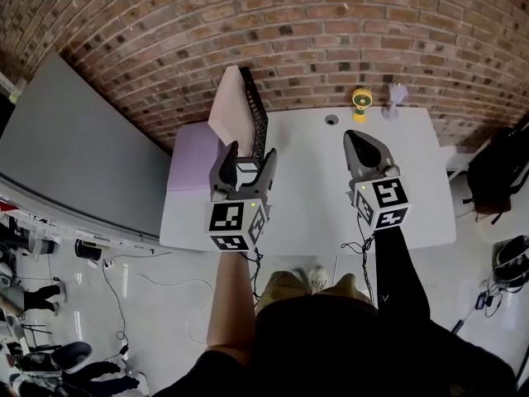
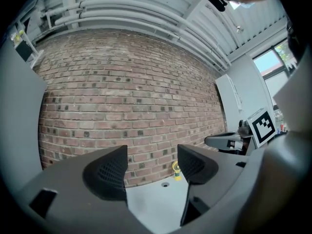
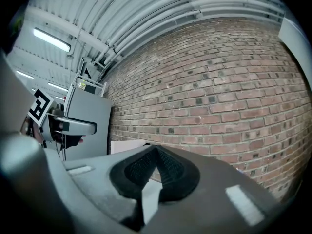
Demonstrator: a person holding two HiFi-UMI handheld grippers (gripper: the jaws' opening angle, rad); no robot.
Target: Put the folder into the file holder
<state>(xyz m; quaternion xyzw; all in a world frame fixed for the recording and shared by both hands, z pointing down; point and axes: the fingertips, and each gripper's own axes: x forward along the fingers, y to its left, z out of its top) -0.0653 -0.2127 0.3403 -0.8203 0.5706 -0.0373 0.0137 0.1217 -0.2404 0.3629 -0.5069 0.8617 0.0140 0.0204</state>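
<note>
Grey panel [image 1: 74, 155] fills the left of the head view, next to the white table [image 1: 413, 188]. On the table's left end we see a purple folder [image 1: 192, 162] lying flat, outside the black mesh file holder [image 1: 254, 110] just to its right. A pale pink sheet [image 1: 227, 106] stands against the holder's left side; we cannot tell whether it sits inside. Below the holder in the frame, the left gripper [image 1: 250, 151] hangs with its jaws spread and nothing between them, and its own view [image 2: 152, 165] confirms this. Right of centre, the right gripper [image 1: 359, 137] is clenched on nothing, pads meeting [image 3: 155, 152]. Near the brick wall [image 1: 331, 23] stands a small yellow object [image 1: 361, 102].
</note>
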